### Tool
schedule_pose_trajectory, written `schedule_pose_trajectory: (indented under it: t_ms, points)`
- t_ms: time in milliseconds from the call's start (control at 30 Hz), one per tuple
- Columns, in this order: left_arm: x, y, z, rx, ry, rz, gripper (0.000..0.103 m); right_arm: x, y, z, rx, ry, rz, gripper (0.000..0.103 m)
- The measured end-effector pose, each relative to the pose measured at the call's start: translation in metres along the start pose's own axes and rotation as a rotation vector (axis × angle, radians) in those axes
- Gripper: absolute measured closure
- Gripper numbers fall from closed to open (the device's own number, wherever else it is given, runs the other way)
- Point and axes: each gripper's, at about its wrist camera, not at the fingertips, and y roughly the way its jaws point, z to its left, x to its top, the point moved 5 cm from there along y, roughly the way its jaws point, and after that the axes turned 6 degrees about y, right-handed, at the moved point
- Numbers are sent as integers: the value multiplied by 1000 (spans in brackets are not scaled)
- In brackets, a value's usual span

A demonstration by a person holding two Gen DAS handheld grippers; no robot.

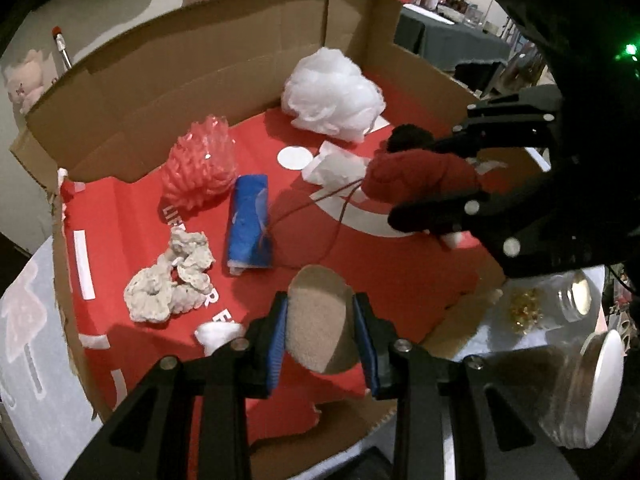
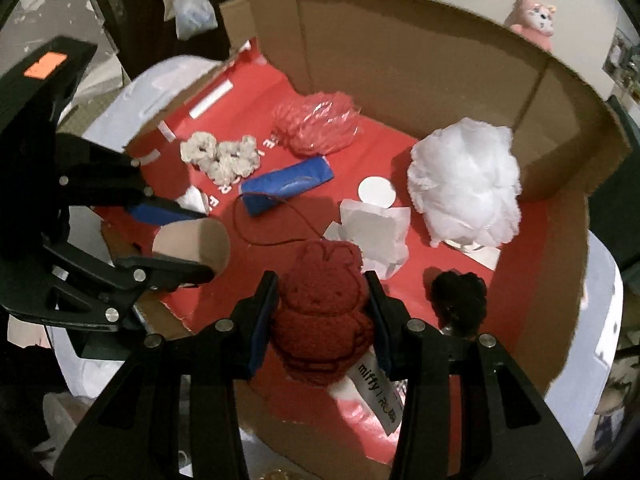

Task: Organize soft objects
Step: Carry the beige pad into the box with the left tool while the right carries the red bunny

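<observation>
One cardboard box (image 2: 420,64), red-lined, holds one white mesh puff (image 2: 466,184), one pink puff (image 2: 320,124), one blue roll (image 2: 288,186), one grey scrunchie cluster (image 2: 220,156). Left gripper (image 1: 320,332) clamps one beige sponge (image 1: 320,320); right gripper (image 2: 322,320) clamps one dark-red rabbit-embossed pad (image 2: 320,320), both above the box floor

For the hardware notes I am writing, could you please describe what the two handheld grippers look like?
Both are matte black plastic with triangular cut-outs in their angular arms and round silver screw heads at the joints. The left gripper and right gripper each carry ribbed blue pads on the inner finger faces. An orange label marks the left gripper's body, and a green light glows on the right one. No sleeves show.
</observation>
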Motion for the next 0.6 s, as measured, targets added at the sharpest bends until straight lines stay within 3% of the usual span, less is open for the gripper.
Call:
schedule_pose_trajectory:
  t_ms: [300, 600]
  points:
    - [4, 18, 7, -16, 3, 50, 69, -1, 24, 9, -1, -49, 98, 62]
    - [6, 23, 5, -25, 11, 53, 68, 4, 37, -17, -34, 77, 121, 62]
